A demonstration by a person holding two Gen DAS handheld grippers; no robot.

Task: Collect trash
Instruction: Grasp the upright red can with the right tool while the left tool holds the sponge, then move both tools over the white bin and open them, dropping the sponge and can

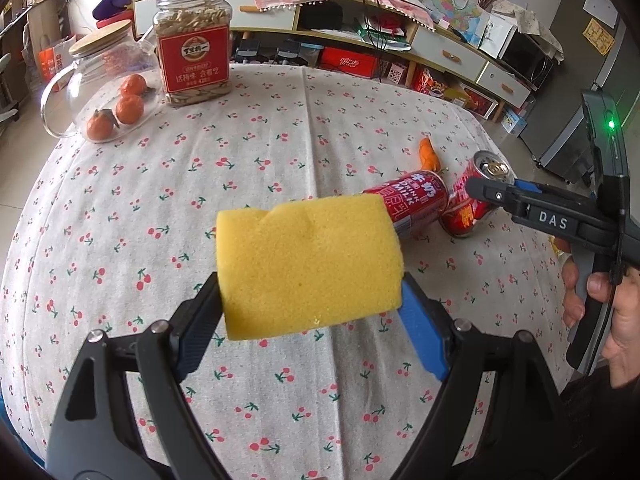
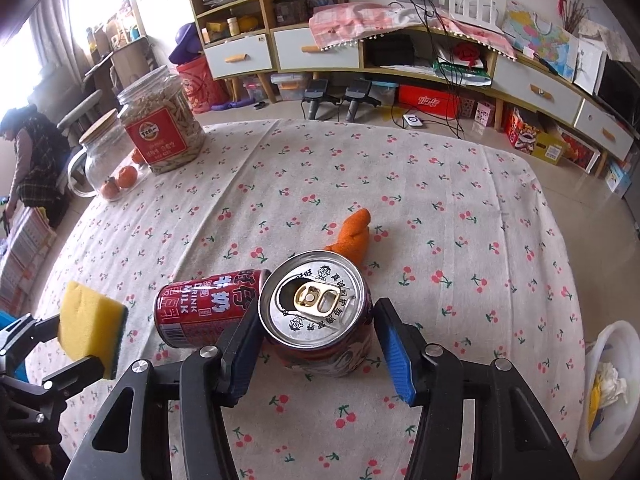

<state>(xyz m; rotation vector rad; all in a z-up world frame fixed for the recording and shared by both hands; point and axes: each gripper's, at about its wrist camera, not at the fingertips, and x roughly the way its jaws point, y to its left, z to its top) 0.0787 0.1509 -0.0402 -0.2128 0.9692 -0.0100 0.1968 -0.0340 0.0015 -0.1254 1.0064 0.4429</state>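
Little is judged done: the upright milk can (image 2: 316,312) stands between the right hand-held gripper (image 2: 316,344) jaws, contact unclear, a second can (image 2: 208,308) and orange peel (image 2: 354,236) lie just beyond, while the left hand-held gripper (image 1: 310,312) is clamped on a yellow sponge (image 1: 308,264).

1. The lying can (image 1: 408,204) is half hidden behind the sponge (image 1: 308,264).
2. The white bin (image 2: 612,392) is cut off by the picture's right edge.
3. The jar's label (image 2: 158,136) is too small to read.
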